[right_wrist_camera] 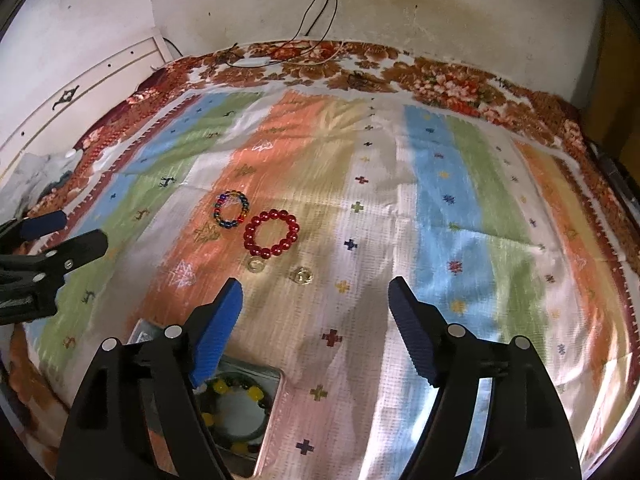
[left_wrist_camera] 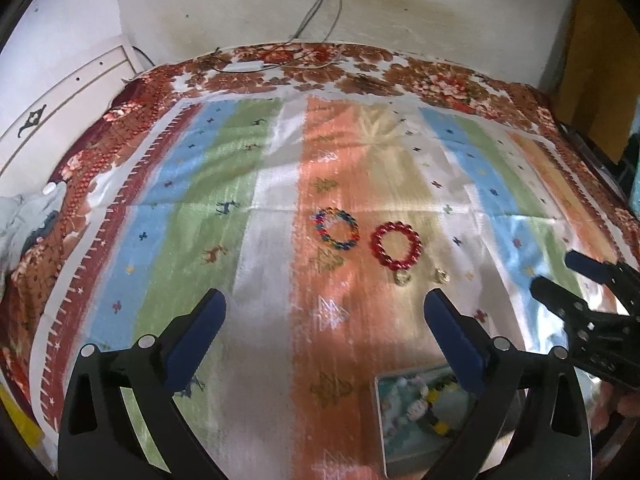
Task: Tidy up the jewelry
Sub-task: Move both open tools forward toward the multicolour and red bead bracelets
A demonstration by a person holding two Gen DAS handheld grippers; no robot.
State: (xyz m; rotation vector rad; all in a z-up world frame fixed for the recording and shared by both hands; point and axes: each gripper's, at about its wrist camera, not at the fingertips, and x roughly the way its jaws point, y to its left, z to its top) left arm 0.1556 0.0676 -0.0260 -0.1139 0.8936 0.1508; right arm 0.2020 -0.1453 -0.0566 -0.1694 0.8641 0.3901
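Right hand-held gripper (right_wrist_camera: pixel 316 304) spread, empty; left (left_wrist_camera: pixel 326 316) likewise. Red bracelet (right_wrist_camera: pixel 271 233) on bed: light, beads slippery, likely elastic; pinch across 1 bead strand.

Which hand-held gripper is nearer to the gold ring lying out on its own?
Right. The right hand-held gripper hovers just short of the gold ring, which sits ahead between its open fingers. The left hand-held gripper is farther, with the ring ahead to its right.

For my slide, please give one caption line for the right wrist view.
Open right tool above striped cloth; red bracelet, multicolor bracelet, two rings ahead.
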